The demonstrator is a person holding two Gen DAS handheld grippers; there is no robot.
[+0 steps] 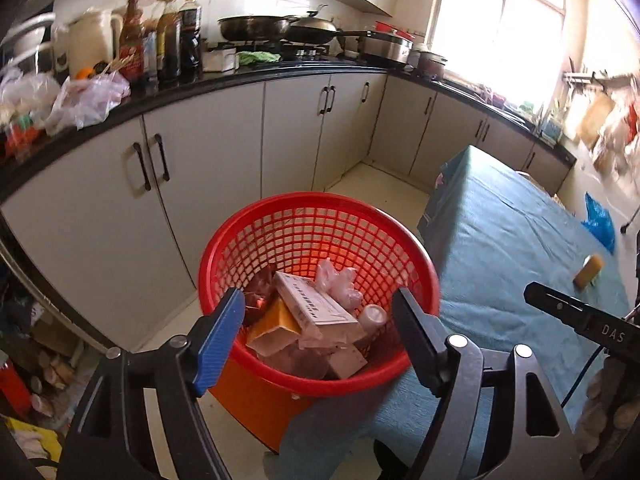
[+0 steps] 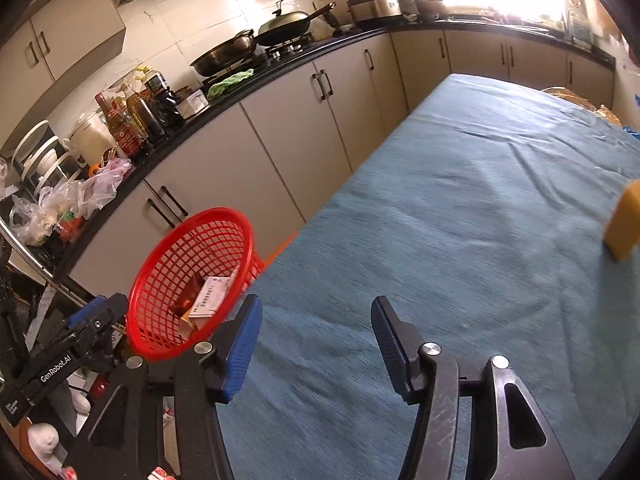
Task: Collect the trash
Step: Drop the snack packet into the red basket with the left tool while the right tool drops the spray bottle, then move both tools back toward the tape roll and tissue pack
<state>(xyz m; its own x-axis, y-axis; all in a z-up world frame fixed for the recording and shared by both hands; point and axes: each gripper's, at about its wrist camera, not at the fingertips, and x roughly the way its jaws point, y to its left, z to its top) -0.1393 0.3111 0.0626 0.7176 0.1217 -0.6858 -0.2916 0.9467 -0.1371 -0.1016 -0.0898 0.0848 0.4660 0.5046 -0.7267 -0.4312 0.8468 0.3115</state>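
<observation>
With both tongs, left (image 1: 318,320) and right (image 2: 316,330), open and empty, we judge the yellow box (image 2: 624,222) far right of the right tongs light, stiff, best pinched across its flat sides.

Ahead of the tongs, pale cabinets (image 1: 208,152) are running under a black counter (image 1: 240,76); daylight is flooding through the window (image 1: 500,12) beyond.
</observation>
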